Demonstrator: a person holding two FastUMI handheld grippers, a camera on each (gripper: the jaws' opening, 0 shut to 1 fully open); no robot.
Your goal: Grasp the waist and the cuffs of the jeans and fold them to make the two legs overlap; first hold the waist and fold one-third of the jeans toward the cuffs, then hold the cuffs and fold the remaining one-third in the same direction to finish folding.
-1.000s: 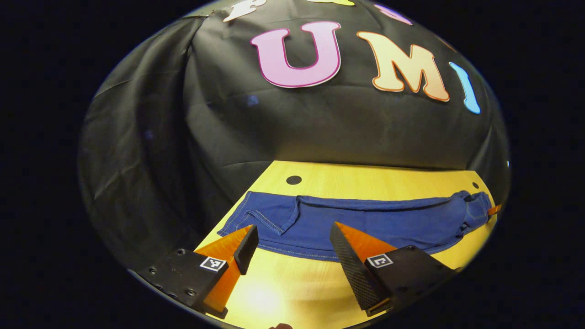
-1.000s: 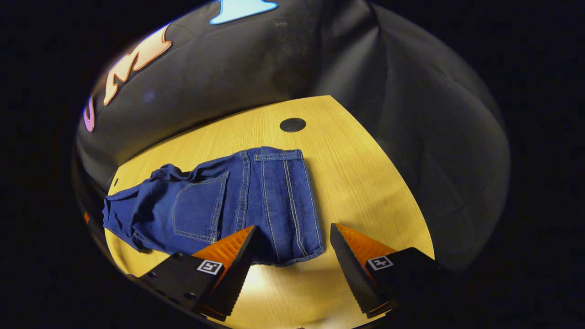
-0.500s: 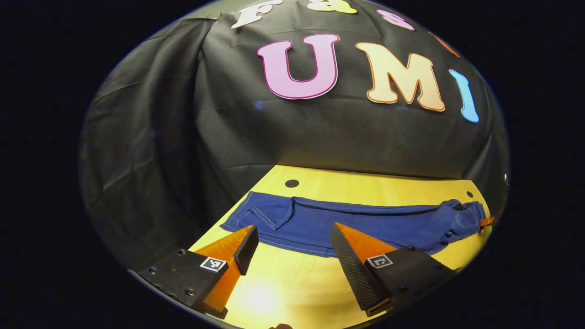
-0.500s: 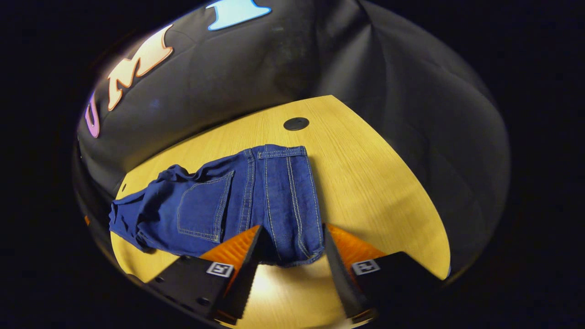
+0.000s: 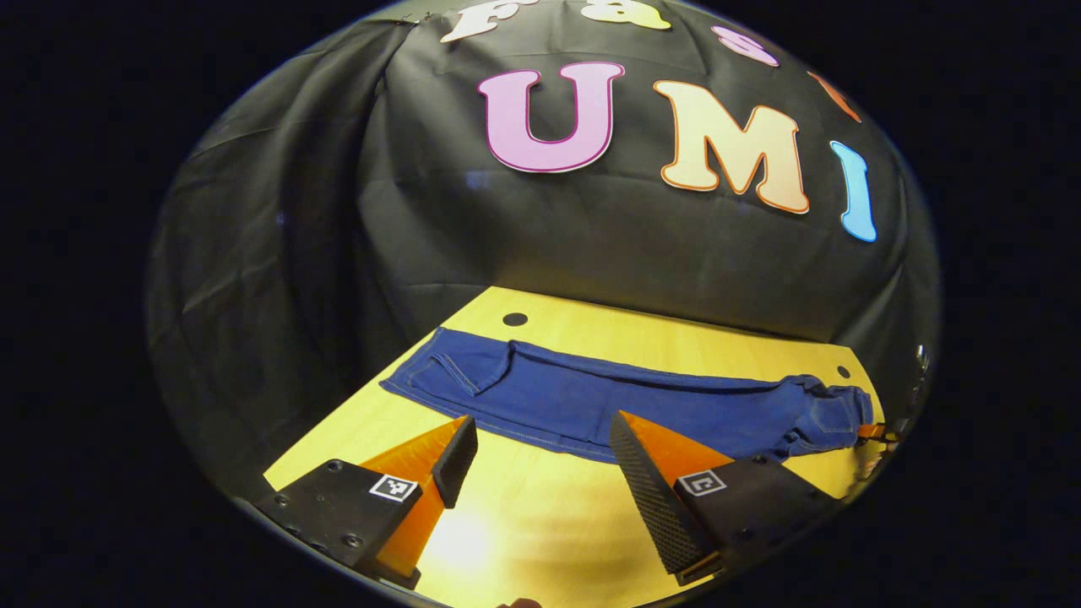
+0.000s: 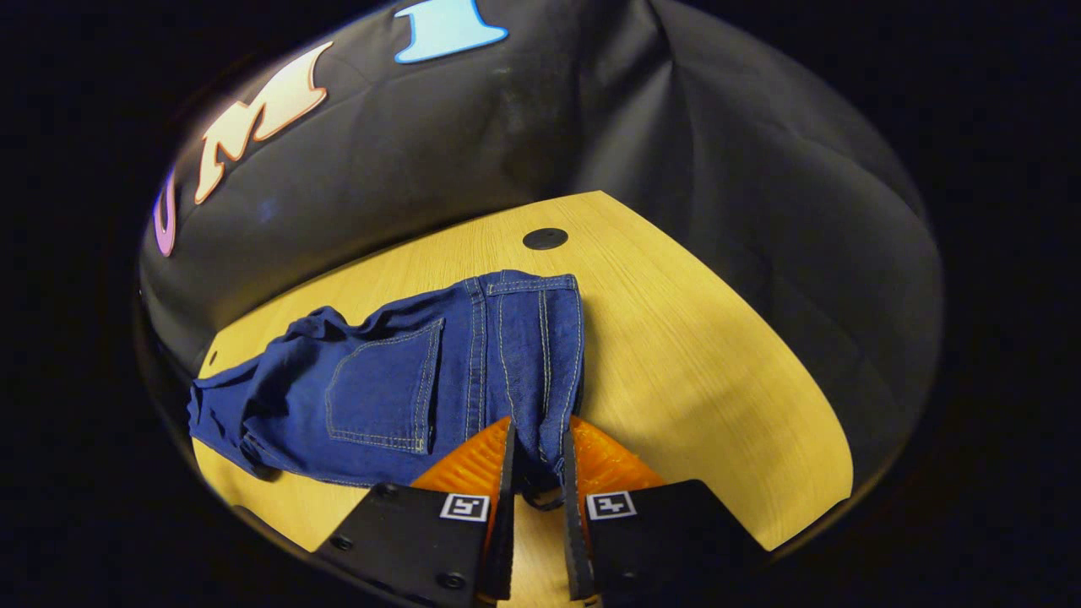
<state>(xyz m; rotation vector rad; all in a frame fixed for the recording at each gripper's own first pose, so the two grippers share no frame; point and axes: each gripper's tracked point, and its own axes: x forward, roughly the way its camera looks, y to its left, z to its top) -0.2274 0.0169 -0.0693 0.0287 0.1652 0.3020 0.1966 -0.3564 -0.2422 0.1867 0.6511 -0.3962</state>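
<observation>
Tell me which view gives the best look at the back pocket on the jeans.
The right gripper view. The back pocket lies large and near, its stitched outline plain, beside the waist end that the right gripper has pinched. In the left gripper view the jeans stretch across the table, and the pocket end sits far off, too small to make out.

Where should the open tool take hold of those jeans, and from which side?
At the cuff end of the jeans, probably on the near hem corner. The left tool hangs open above the table on the near side, so coming in low from there suits. The cloth lies flat, so one finger must slide under the edge. The right tool already pinches the waist.
</observation>
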